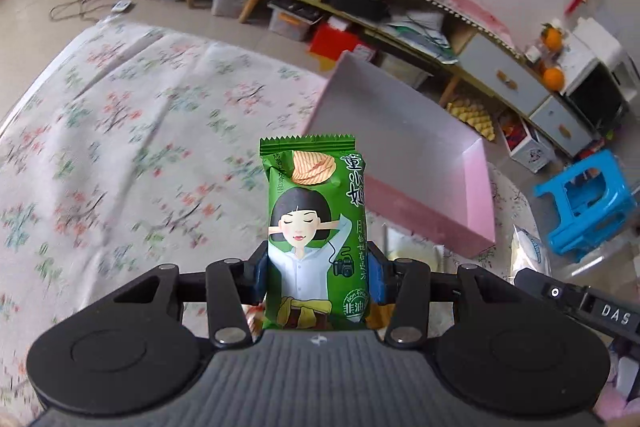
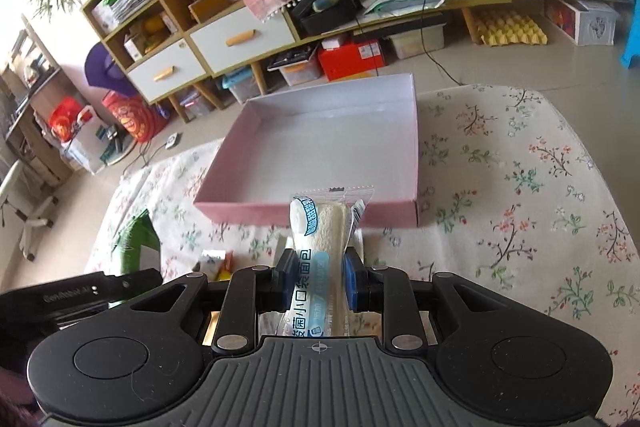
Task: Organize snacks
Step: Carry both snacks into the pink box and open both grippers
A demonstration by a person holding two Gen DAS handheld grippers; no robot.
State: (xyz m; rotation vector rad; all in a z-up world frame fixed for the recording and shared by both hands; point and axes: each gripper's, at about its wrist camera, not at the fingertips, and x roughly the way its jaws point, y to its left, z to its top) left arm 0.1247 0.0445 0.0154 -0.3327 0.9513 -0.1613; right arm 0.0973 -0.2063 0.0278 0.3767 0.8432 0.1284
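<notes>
snacks are up off the desk in both hands: the left tongs are clamped on a green chip packet, the right tongs on a clear-wrapped bread roll. each is pinched low on its body and stands upright, the crimped top seal free above the blue pads. the pink box sits open just ahead of the roll, with nothing visible inside it.

both look light. the chip packet is likely puffed with air and its film slick, so a hard squeeze could crush the chips or let it slide; holding across the flat width, as here, seems sound. the roll is soft and appears to give a little at the pads, so a gentle grip suits it. more wrapped items lie on the floral cloth near the left tongs' body.
</notes>
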